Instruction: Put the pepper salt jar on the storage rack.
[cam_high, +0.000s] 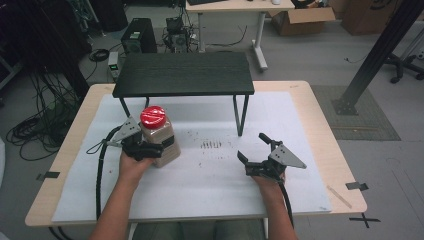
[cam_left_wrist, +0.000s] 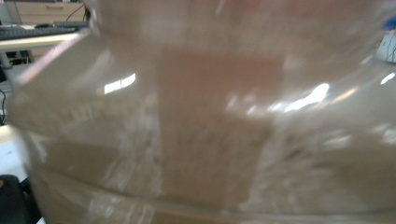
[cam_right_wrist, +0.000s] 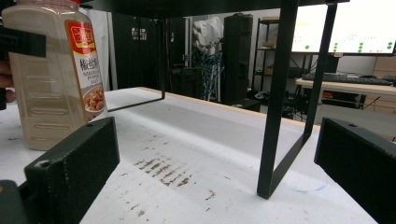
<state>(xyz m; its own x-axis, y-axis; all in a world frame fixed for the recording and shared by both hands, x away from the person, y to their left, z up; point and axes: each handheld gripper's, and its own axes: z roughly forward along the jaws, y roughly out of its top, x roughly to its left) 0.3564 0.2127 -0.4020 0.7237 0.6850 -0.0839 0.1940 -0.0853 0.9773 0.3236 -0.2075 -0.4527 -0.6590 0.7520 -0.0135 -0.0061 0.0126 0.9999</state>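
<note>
The left gripper (cam_high: 147, 148) is closed around a jar (cam_high: 161, 137) of pale powder with a red lid (cam_high: 153, 117). The jar stands upright on the white sheet (cam_high: 210, 185) of the desk (cam_high: 320, 120), in front of the left leg of a small black shelf (cam_high: 184, 74). The right gripper (cam_high: 252, 148) rests on the sheet well apart from the jar, its jaws wide open and holding nothing.
</note>
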